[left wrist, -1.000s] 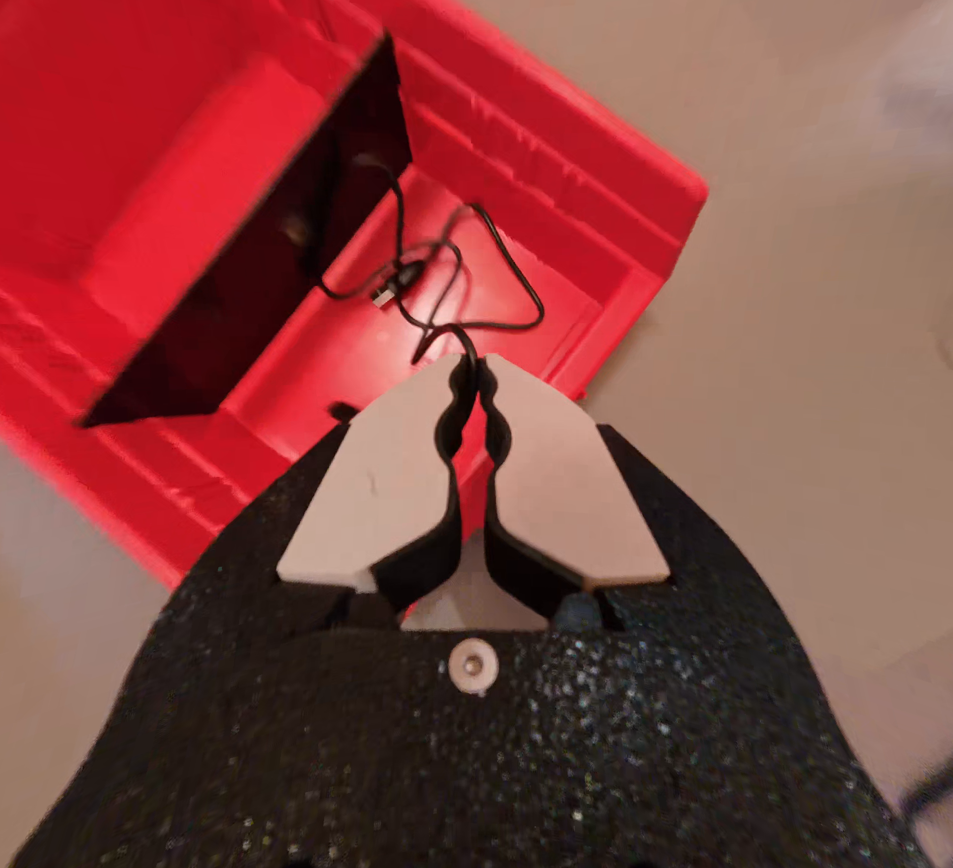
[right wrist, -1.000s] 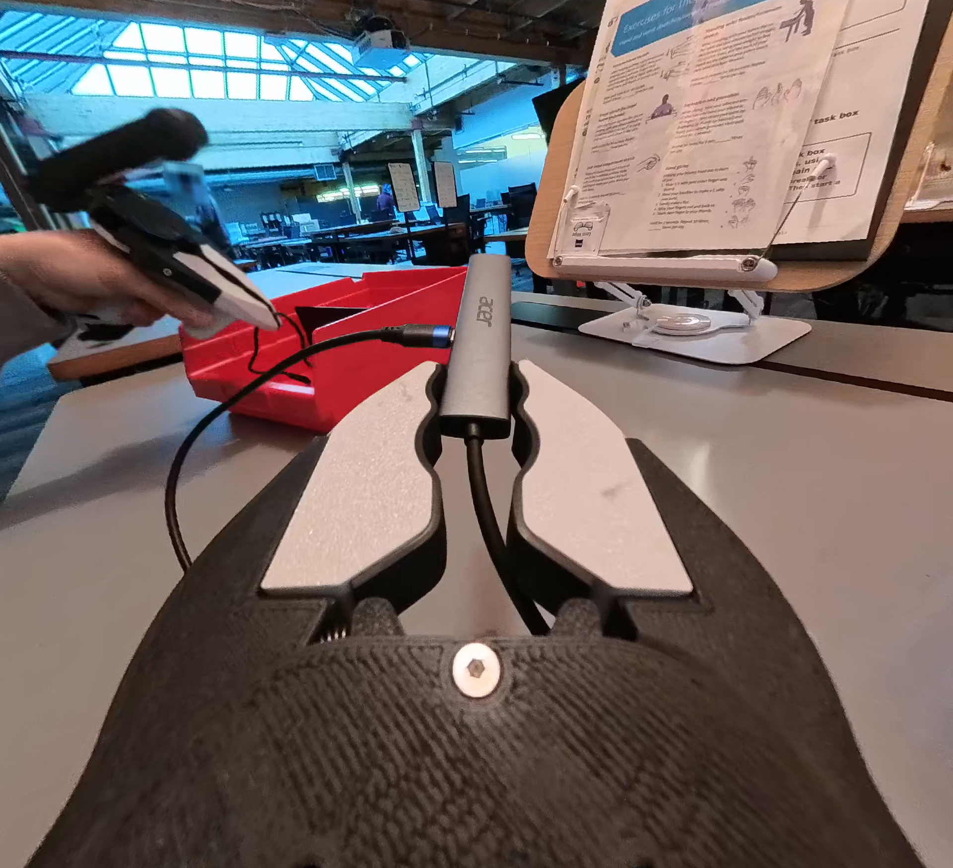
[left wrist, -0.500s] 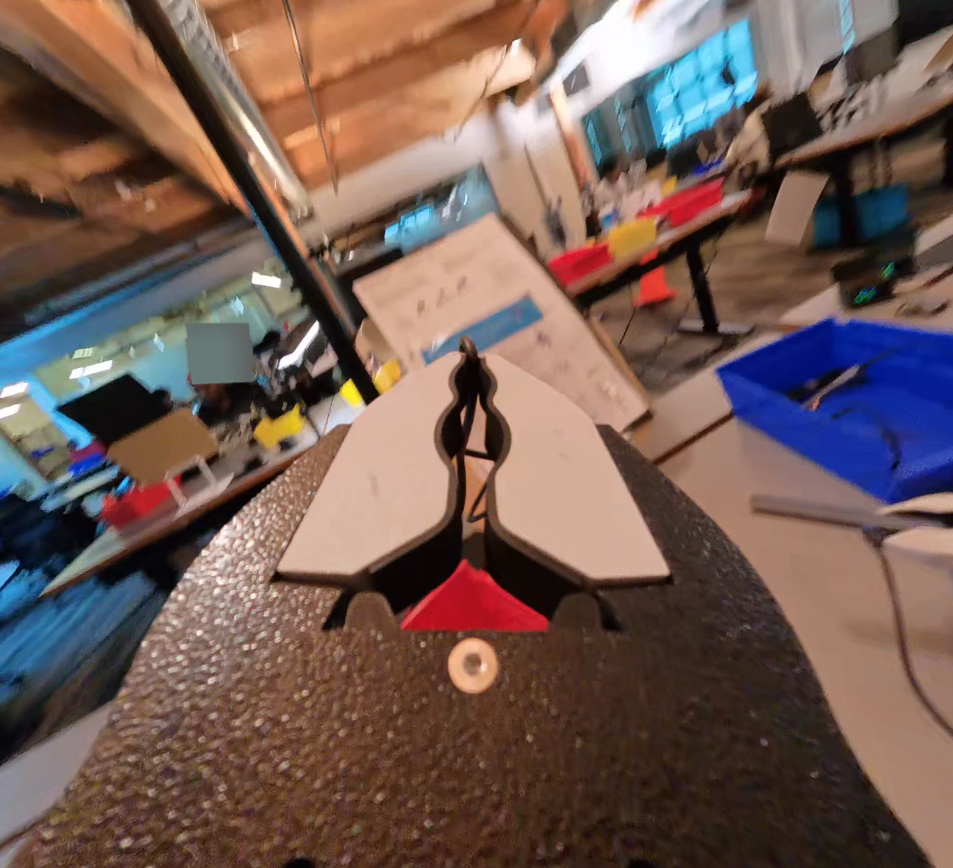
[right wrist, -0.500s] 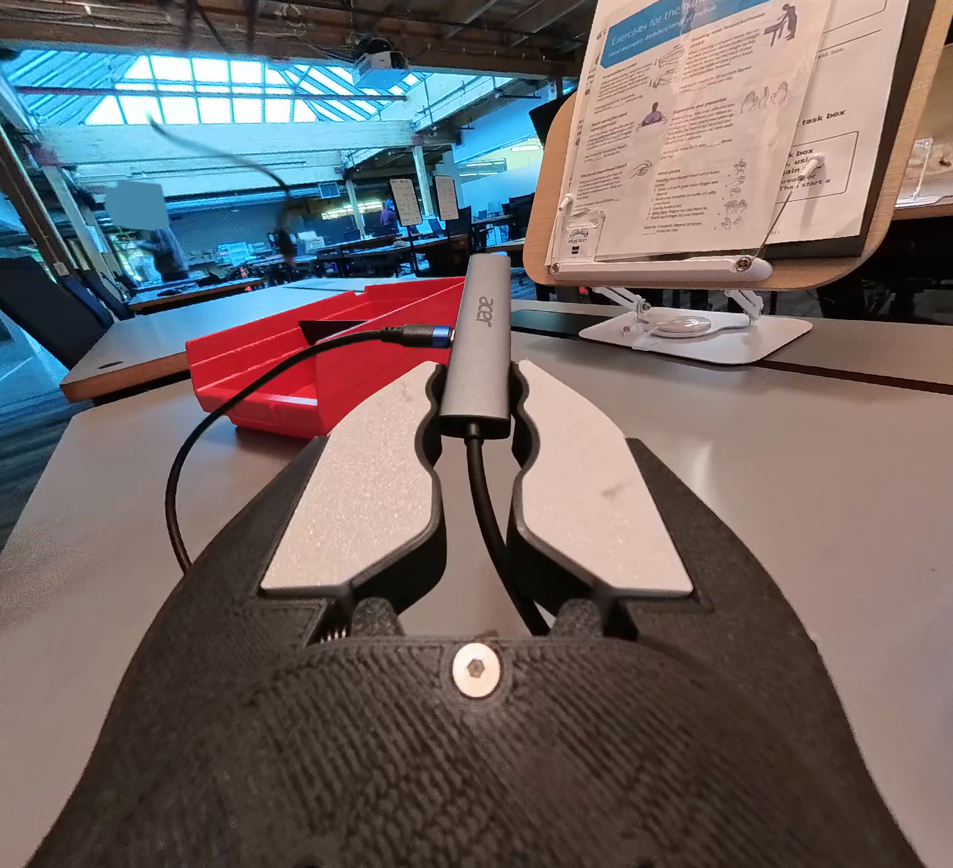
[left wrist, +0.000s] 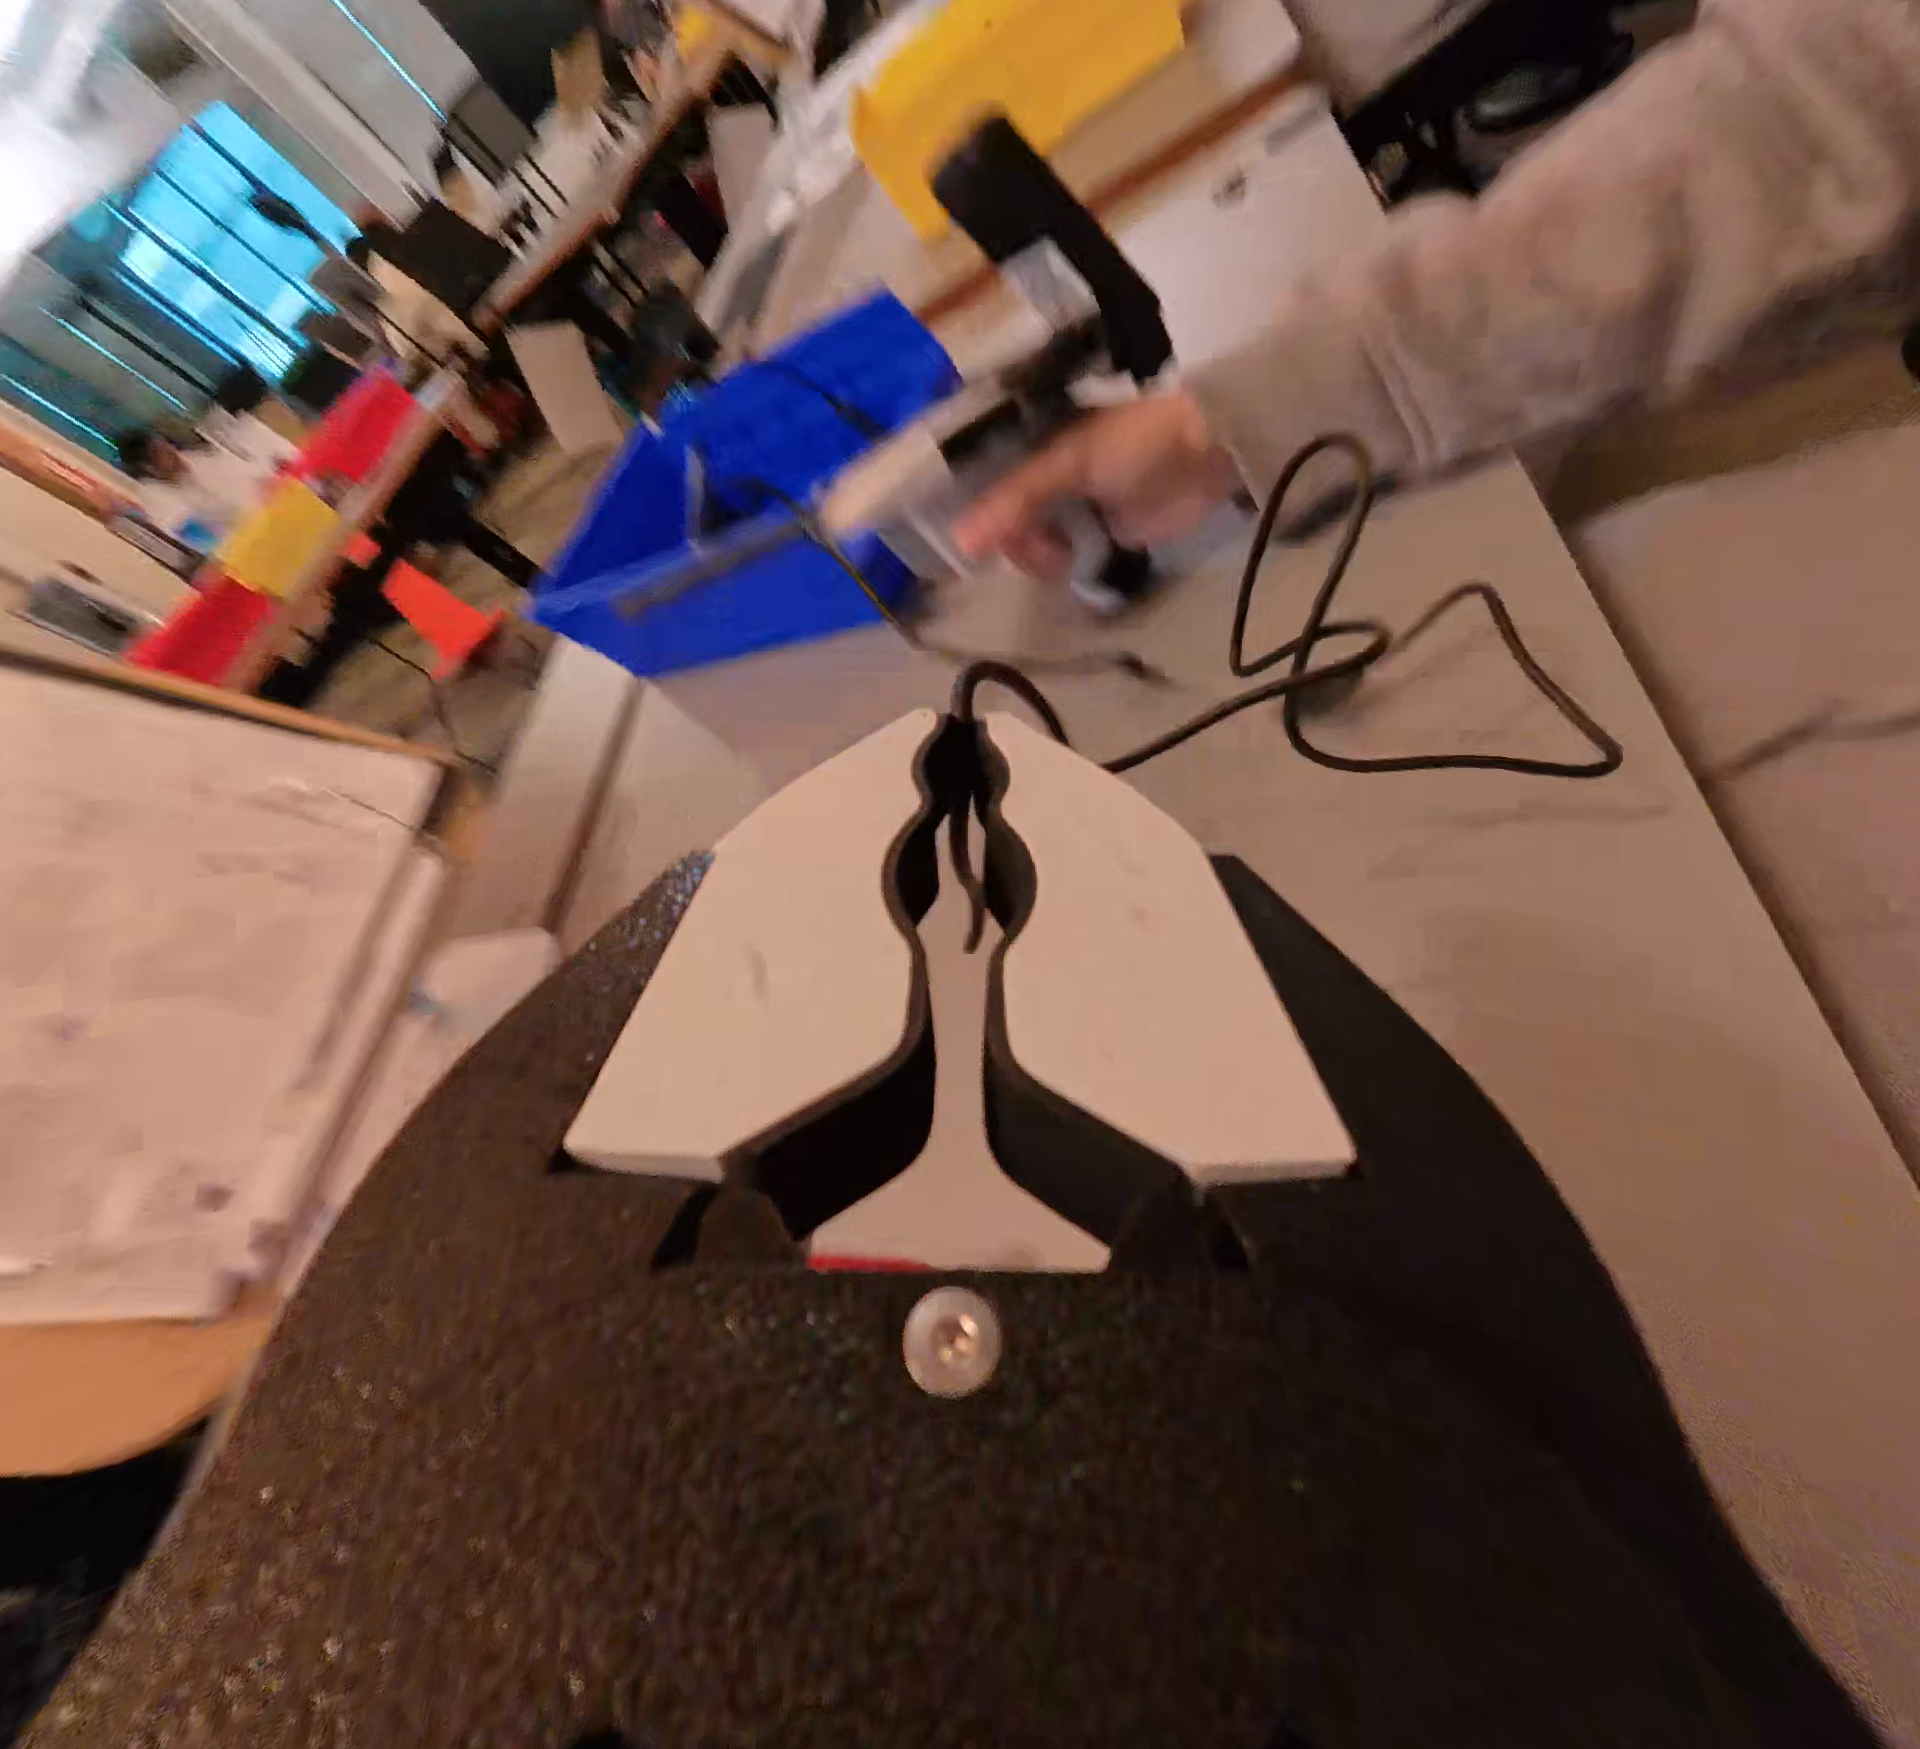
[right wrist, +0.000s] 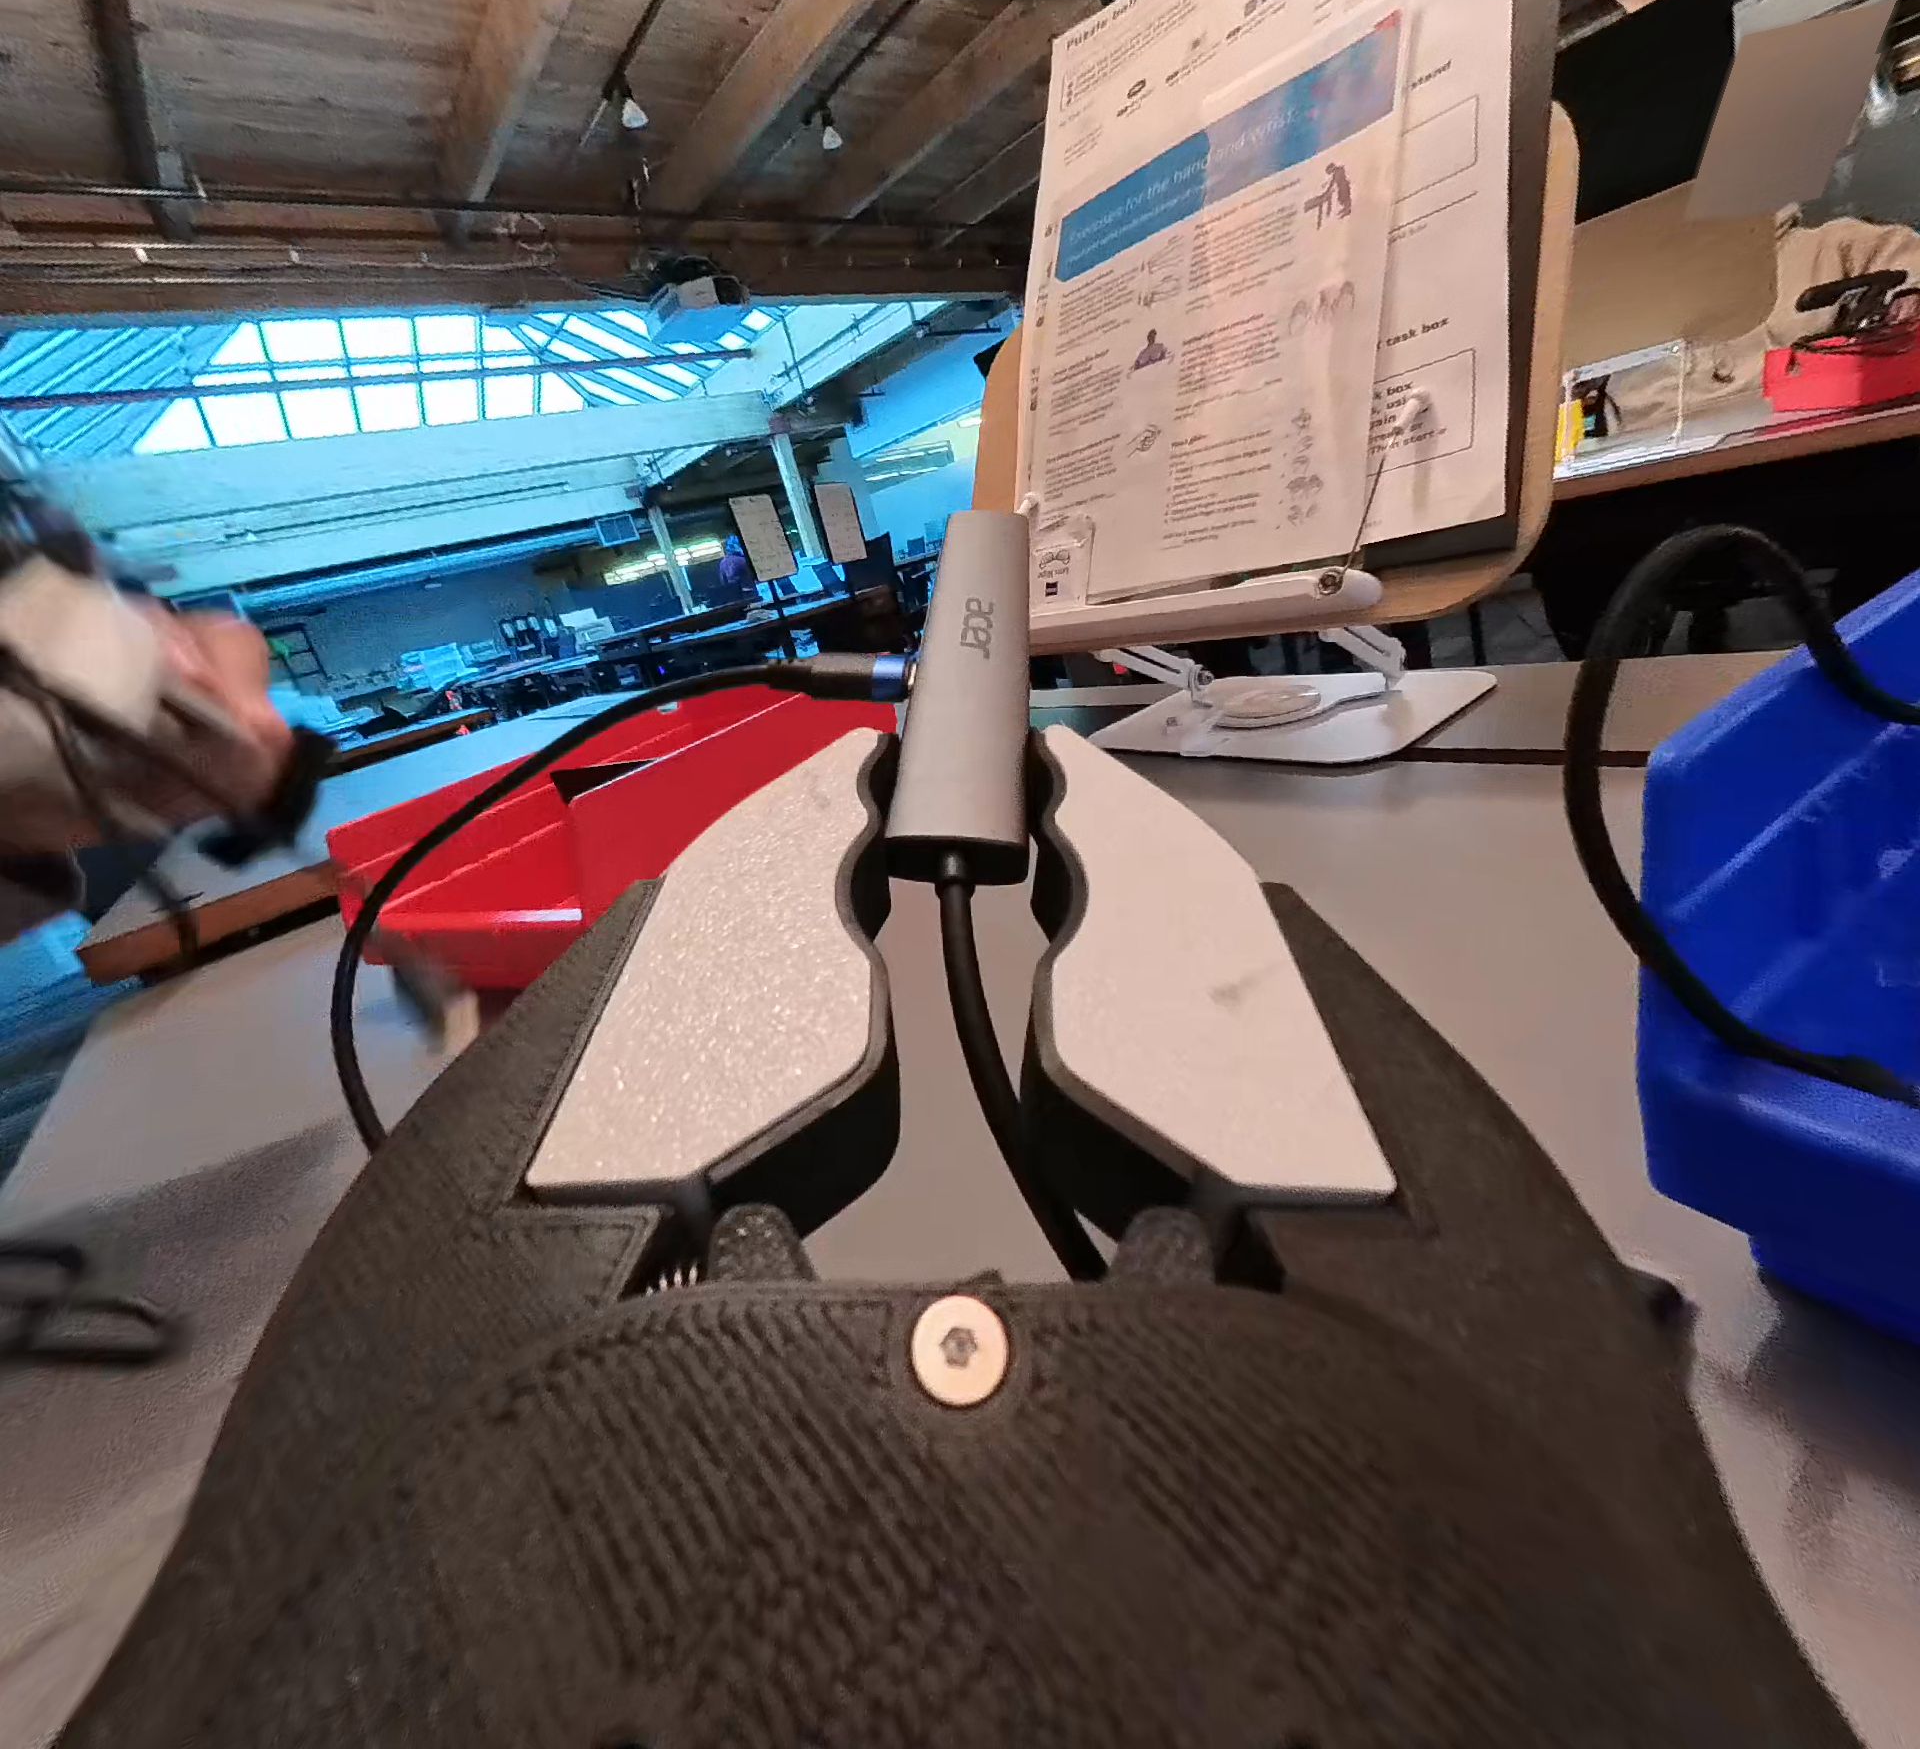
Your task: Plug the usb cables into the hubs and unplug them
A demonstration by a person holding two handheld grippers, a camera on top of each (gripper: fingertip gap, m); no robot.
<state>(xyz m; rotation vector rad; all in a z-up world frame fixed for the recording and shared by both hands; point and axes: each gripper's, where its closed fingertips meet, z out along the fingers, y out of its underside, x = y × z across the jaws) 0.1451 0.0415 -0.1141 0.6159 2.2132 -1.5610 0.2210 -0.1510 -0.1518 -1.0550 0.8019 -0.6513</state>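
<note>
My right gripper (right wrist: 961, 749) is shut on a grey usb hub (right wrist: 966, 691) and holds it above the grey table (right wrist: 1403, 868). A black cable with a blue-ringed plug (right wrist: 883, 673) sits in the hub's left side and arcs down to the left. My left gripper (left wrist: 961, 738) is shut on a thin black usb cable (left wrist: 966, 691) pinched at its tips. A black cable lies in loops (left wrist: 1340, 660) on the table beyond it. The right gripper shows blurred in the left wrist view (left wrist: 935, 494), held by a hand. The left gripper shows blurred in the right wrist view (right wrist: 156, 743).
A red bin (right wrist: 623, 826) stands on the table at the left behind the hub. A blue bin (right wrist: 1787, 920) with a black cable hanging over it stands close on the right; it also shows in the left wrist view (left wrist: 748, 546). A document stand (right wrist: 1278, 297) stands at the back. About 20 cm separates my left fingertips from my right.
My left gripper has lifted the thin cable out of the red bin and swung round toward the right gripper. My right gripper has shifted with the hub, so the blue bin now shows.
</note>
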